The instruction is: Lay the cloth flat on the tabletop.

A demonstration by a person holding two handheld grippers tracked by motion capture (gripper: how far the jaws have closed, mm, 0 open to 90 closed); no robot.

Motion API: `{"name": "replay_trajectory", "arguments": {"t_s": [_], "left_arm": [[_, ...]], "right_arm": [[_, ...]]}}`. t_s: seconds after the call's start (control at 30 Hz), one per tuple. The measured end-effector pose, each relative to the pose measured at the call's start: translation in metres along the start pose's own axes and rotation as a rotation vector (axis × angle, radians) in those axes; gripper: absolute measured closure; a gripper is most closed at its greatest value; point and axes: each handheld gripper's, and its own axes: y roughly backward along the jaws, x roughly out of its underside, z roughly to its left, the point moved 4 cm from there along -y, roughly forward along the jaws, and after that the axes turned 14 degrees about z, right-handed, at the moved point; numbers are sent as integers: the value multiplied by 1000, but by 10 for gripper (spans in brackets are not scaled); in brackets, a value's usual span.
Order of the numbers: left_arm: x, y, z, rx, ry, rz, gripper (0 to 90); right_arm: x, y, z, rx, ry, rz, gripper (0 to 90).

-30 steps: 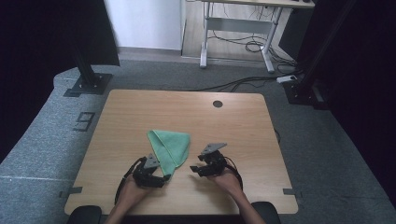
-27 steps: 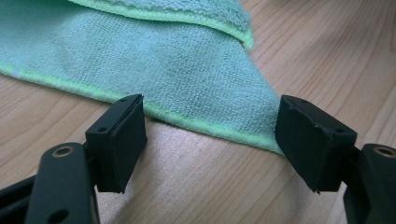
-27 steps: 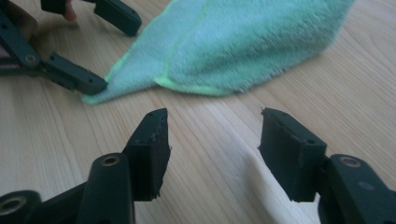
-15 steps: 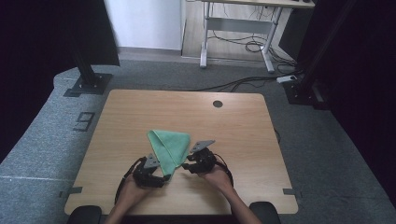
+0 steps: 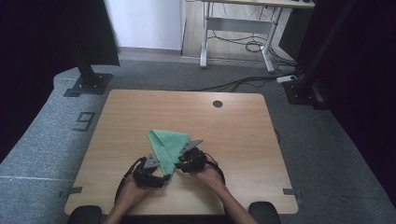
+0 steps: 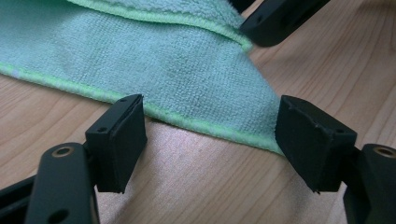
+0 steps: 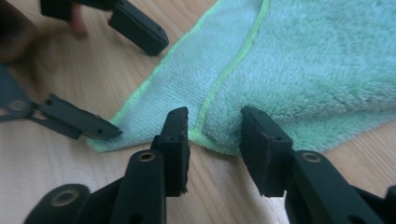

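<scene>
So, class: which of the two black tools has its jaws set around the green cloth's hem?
The right tool: its jaws straddle the green microfibre cloth's hem.

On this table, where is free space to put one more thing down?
Bare wood lies right of the green cloth up to the table edge, along the far side near the round hole, and left of the cloth. It is crowded at the near middle, where left claw and right claw meet the cloth.

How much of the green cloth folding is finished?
Done: the green cloth lies on the table, one layer folded over another. In hand: the right tool has just been closing around its top hemmed edge; the left tool waits open at the near corner. Left: gripping and folding again, probably.
</scene>
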Motion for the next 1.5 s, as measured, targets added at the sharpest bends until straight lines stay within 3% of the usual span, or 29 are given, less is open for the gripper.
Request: {"name": "replay_trajectory", "arguments": {"t_s": [0.1, 0.2, 0.23, 0.4, 0.53, 0.67, 0.8, 0.87, 0.97, 1.0, 1.23, 1.5], "left_arm": [[0, 0, 0, 0, 0, 0, 245], [0, 0, 0, 0, 0, 0, 246], [0, 0, 0, 0, 0, 0, 245], [0, 0, 0, 2, 4, -4, 245], [0, 0, 0, 1, 1, -1, 245], [0, 0, 0, 1, 2, -2, 245], [0, 0, 0, 1, 2, -1, 245], [0, 0, 0, 1, 2, -2, 245], [0, 0, 0, 1, 1, -1, 246], [0, 0, 0, 0, 0, 0, 246], [0, 0, 0, 1, 2, -2, 245], [0, 0, 0, 0, -3, 2, 246]], "right_arm": [[1, -9, 2, 35, 22, 35, 731], [1, -9, 2, 52, 14, 19, 878], [1, -8, 2, 50, 13, 12, 890], [-1, 9, -2, 73, 4, -25, 892], [-4, 22, -8, 48, -16, -50, 890], [-4, 12, -4, 4, -9, -23, 728], [-4, -5, 3, 3, -3, -1, 568], [-4, -12, 5, 18, 4, 20, 596], [-2, -12, 4, 70, 11, 16, 819], [-2, -12, 3, 67, 8, 15, 838], [-4, 7, -5, 57, -17, -35, 850], [-11, 46, -25, 98, -46, -94, 845]]}}
